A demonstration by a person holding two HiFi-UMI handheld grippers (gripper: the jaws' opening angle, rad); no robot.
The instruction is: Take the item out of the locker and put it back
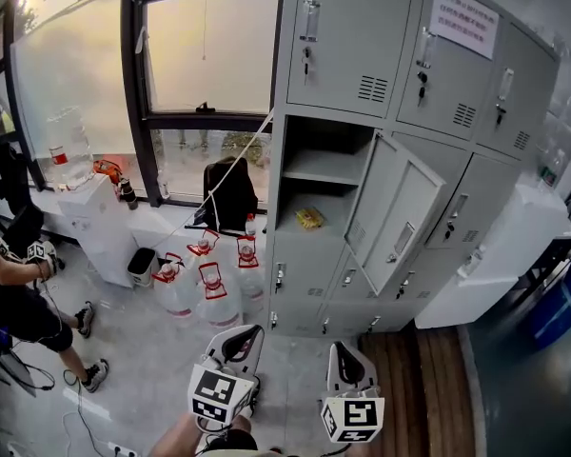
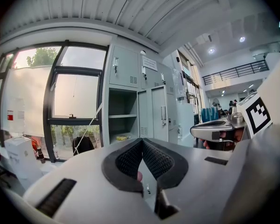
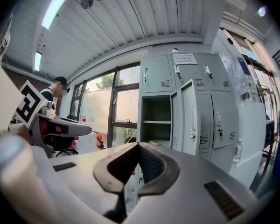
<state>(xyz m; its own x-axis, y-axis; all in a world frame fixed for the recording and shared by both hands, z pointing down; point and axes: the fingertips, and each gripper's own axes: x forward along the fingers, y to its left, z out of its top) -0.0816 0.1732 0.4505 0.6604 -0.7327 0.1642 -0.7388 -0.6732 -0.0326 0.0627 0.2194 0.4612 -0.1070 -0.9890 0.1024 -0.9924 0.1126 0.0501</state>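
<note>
— How are your tools?
— I've two: left tool [image 2: 142,143] and right tool [image 3: 138,146], both pinched together, empty.
— The item?
— One yellow item [image 1: 309,218] inside the locker [image 1: 357,55], behind its one open door [image 1: 400,208].

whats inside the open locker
In the open locker a small yellow item lies on its floor, under a shelf with nothing visible on it. The dark upper back cannot be made out.

Open locker compartment [image 1: 316,141] faces front, unblocked. Its door [image 1: 392,209] is swung out on the right and narrows approach from that side. Shelf [image 1: 322,168] splits it into upper & lower bays. Water jugs [image 1: 207,279] crowd the floor [image 1: 295,369] at lower left — straight ahead it's bare.
</note>
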